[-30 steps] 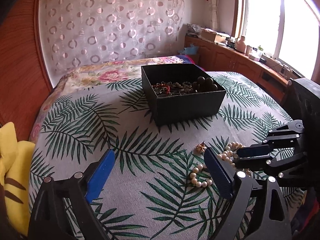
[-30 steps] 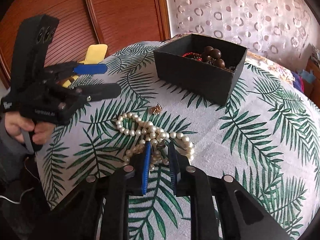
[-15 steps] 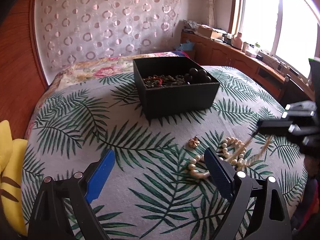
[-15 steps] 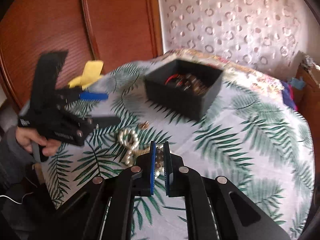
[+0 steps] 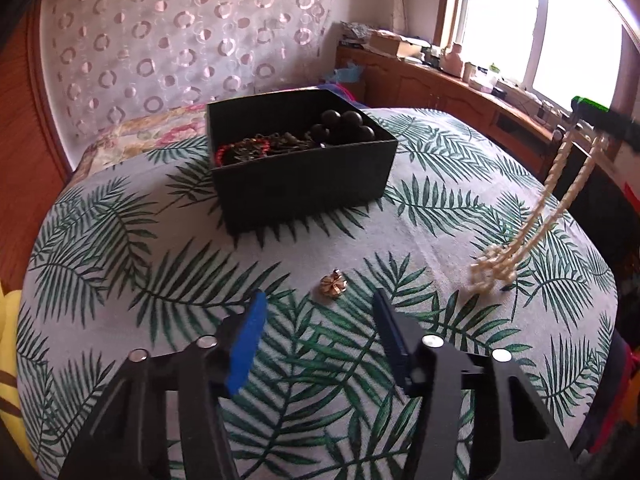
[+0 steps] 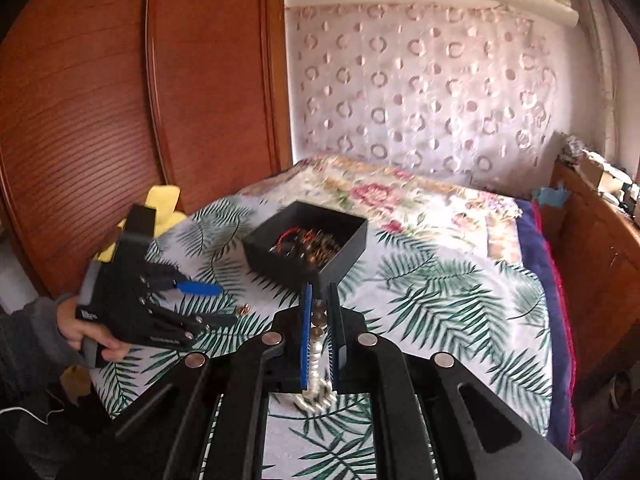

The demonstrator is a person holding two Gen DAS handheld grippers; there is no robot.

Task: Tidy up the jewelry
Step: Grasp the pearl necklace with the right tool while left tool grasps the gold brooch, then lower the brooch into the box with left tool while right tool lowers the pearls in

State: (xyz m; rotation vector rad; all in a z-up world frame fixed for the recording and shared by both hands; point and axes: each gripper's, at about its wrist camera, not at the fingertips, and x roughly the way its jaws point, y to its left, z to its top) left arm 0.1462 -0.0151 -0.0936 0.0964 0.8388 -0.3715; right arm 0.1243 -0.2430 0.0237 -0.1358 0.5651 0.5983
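Observation:
A black box (image 5: 300, 176) (image 6: 308, 240) with dark beads and chains in it stands mid-table on the palm-leaf cloth. My right gripper (image 6: 319, 300) is shut on a pearl necklace (image 6: 316, 354), raised above the cloth. In the left wrist view the necklace (image 5: 560, 188) hangs from it at the right, with its lower end bunched on the cloth. A small gold brooch (image 5: 333, 285) (image 6: 243, 311) lies just ahead of my left gripper (image 5: 318, 300) (image 6: 218, 304). That gripper's jaws are closing, and the pads do not touch the brooch.
A person's hand (image 6: 92, 336) holds the left gripper. A yellow cushion (image 5: 8, 360) (image 6: 160, 200) sits at the table's left edge by a wooden wardrobe (image 6: 100, 100). A floral bedspread (image 6: 380, 192) lies behind the box. A cluttered wooden cabinet (image 5: 460, 88) runs under the window.
The right gripper has shut on the pearl necklace and risen, pulling it off the cloth. The left gripper has moved up to the gold brooch and its jaws have narrowed.

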